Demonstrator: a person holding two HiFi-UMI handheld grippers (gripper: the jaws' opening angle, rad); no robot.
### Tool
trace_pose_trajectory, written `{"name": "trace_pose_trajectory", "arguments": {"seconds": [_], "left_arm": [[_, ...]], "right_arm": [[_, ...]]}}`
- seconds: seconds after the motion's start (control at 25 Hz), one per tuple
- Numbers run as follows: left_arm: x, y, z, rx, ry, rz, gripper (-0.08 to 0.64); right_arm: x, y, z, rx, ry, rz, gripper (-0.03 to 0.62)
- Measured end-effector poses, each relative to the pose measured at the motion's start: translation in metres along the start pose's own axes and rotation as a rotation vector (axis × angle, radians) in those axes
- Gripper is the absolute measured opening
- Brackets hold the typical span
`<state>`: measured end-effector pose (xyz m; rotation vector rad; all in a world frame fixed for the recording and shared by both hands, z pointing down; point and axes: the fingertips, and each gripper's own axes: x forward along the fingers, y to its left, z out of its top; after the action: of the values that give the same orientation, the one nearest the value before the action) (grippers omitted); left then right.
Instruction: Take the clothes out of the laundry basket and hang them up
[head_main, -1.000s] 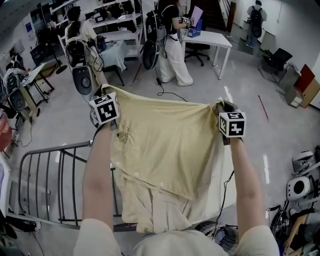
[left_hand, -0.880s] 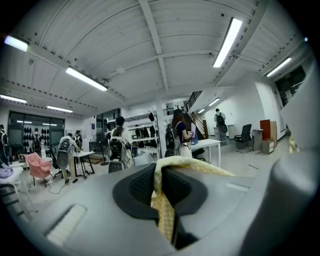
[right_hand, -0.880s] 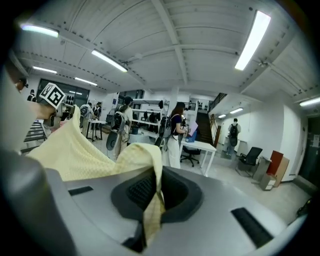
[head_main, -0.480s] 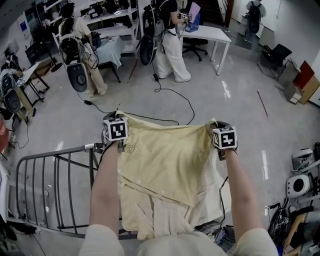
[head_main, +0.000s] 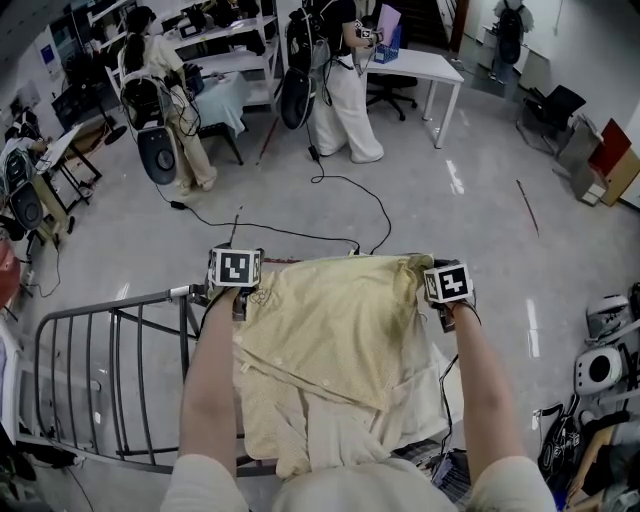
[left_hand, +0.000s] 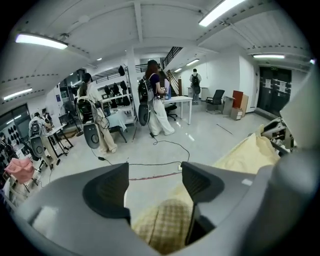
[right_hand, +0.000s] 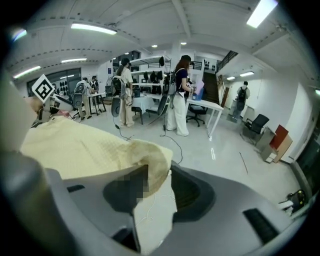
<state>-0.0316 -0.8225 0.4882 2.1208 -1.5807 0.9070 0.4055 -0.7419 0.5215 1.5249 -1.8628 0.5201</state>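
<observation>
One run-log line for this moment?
yellow shirt at drying rack; left gripper: jaws just opening, shirt between; right gripper: jaws just opening, shirt between

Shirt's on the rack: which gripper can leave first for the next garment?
Left, likely: the left gripper has just opened wide, pads off the shirt between them; the right gripper, also opening, has cloth bunched between its jaws.

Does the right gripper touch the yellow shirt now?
Touching. The right gripper view shows the yellow shirt folded over one jaw of the right gripper; its jaws have just been opening, cloth between them.
</observation>
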Motion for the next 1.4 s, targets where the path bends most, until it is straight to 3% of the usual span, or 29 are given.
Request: {"name": "trace_pose_trajectory", "arguments": {"seconds": [0.08,0.24,0.44,0.64,0.92,1.2,1.4], "left_arm": [[-0.005,-0.004,-0.001,-0.001,-0.009,-0.004,0.333],[-0.029,-0.011,0.008,-0.014,-0.084,0.012,0.333],[-0.072,-0.031,0.006,-0.037,-0.165,-0.064,0.279],[-0.125,-0.054,-0.011,-0.009,-0.232,-0.151,0.225],[-0.176,-0.094,-0.075,0.118,-0.186,-0.292,0.229],[-0.202,-0.119,-0.127,0.128,-0.134,-0.387,0.232],[-0.214,-0.141,-0.153,0.141,-0.107,-0.435,0.255]], "right_arm": [[-0.006,0.002,-0.008,0.001,-0.001,0.016,0.183],[-0.022,0.017,-0.011,-0.011,-0.06,0.056,0.179],[-0.055,0.065,0.005,-0.081,-0.17,0.117,0.178],[-0.089,0.135,0.014,-0.14,-0.256,0.231,0.178],[-0.134,0.23,-0.018,-0.221,-0.264,0.433,0.186],[-0.166,0.289,-0.082,-0.33,-0.179,0.563,0.19],[-0.185,0.301,-0.11,-0.331,-0.14,0.628,0.179]]}}
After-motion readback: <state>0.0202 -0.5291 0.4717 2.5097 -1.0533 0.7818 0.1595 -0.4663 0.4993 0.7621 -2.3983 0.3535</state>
